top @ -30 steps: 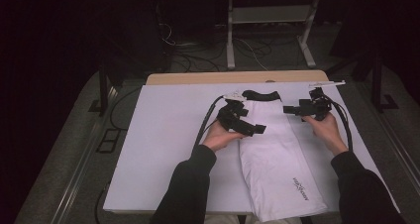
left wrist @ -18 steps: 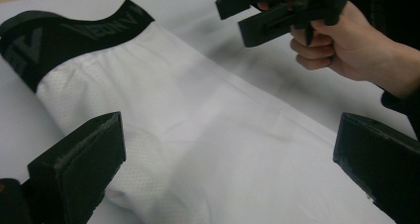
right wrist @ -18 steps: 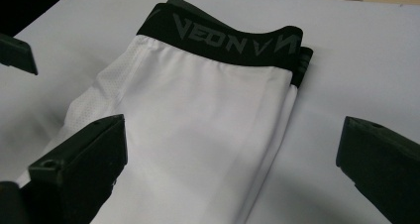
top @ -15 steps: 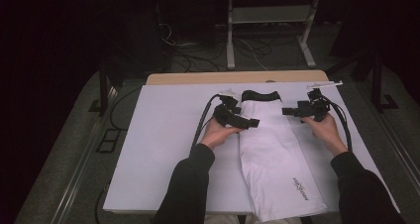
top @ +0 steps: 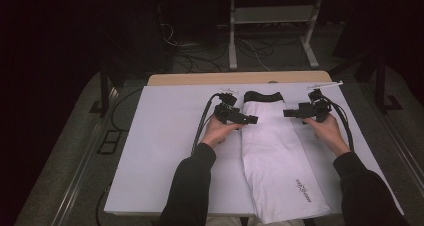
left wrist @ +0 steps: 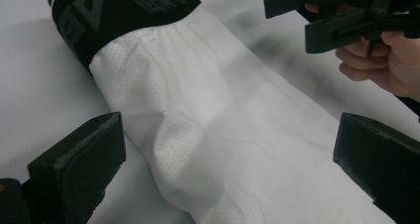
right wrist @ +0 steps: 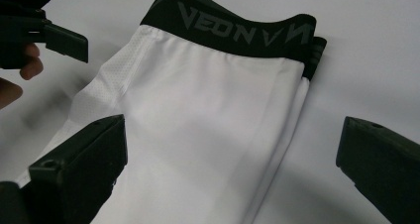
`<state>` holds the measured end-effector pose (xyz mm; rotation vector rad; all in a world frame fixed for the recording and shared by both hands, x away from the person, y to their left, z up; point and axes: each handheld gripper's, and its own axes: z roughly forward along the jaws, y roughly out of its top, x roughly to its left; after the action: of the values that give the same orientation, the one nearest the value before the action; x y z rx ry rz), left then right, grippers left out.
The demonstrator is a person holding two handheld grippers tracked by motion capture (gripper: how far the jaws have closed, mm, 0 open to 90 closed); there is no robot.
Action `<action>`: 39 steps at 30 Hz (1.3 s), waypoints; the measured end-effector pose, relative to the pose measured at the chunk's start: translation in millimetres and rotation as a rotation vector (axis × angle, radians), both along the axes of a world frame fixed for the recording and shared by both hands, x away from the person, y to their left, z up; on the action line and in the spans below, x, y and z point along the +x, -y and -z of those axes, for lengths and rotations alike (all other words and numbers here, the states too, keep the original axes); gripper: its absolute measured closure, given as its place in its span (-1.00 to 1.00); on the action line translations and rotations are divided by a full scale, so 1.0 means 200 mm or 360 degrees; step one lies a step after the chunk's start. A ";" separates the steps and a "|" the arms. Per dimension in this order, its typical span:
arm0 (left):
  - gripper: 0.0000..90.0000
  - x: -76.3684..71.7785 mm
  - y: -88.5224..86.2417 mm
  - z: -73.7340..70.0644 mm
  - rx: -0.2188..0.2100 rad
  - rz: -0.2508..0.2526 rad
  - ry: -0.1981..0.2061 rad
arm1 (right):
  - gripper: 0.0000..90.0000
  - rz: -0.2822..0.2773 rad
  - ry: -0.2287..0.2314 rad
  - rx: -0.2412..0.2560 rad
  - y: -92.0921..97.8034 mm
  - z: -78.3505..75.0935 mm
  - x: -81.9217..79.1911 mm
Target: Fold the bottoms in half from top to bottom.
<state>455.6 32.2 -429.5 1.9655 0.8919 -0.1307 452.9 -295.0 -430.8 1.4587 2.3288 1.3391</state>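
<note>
While both claws gape, left claw [top: 251, 119], right claw [top: 288, 113], folded white garment [top: 277, 156] lengthwise, black waistband [top: 262, 96] far.

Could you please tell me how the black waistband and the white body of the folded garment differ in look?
The waistband is black, smooth and carries grey lettering; the white body is plain there, with fine perforations near its edge. The waistband is a narrow strip at the far end; the body stretches long toward the person. Both lie flat on the table.
</note>
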 end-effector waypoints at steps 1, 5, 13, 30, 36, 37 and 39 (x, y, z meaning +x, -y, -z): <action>-1.00 0.01 0.00 0.01 0.0000 -0.0006 -0.0013 | -1.00 -0.0001 -0.0013 -0.0001 0.00 0.00 0.00; -1.00 0.03 -0.01 0.04 0.0008 -0.0021 -0.0053 | -1.00 -0.0002 -0.0045 -0.0017 0.00 0.01 0.02; -0.93 0.06 -0.02 0.09 0.0018 -0.0041 -0.0110 | -0.86 -0.0029 -0.0124 -0.0030 0.00 0.04 0.04; -0.53 0.09 -0.02 0.14 0.0005 -0.0103 -0.0153 | -0.32 -0.0015 -0.0227 -0.0077 0.00 0.07 0.11; -0.35 0.10 -0.02 0.15 -0.0009 -0.0121 -0.0157 | -0.10 0.0016 -0.0265 -0.0051 0.00 0.10 0.12; -0.31 0.10 -0.02 0.15 -0.0009 -0.0126 -0.0156 | -0.07 0.0020 -0.0265 -0.0045 0.01 0.10 0.12; -0.23 0.11 -0.02 0.15 -0.0010 -0.0136 -0.0164 | -0.02 0.0021 -0.0275 -0.0010 0.01 0.11 0.13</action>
<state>477.0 36.9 -460.2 1.9258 1.0394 -0.1865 478.5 -297.5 -452.2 1.6466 2.4176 1.2472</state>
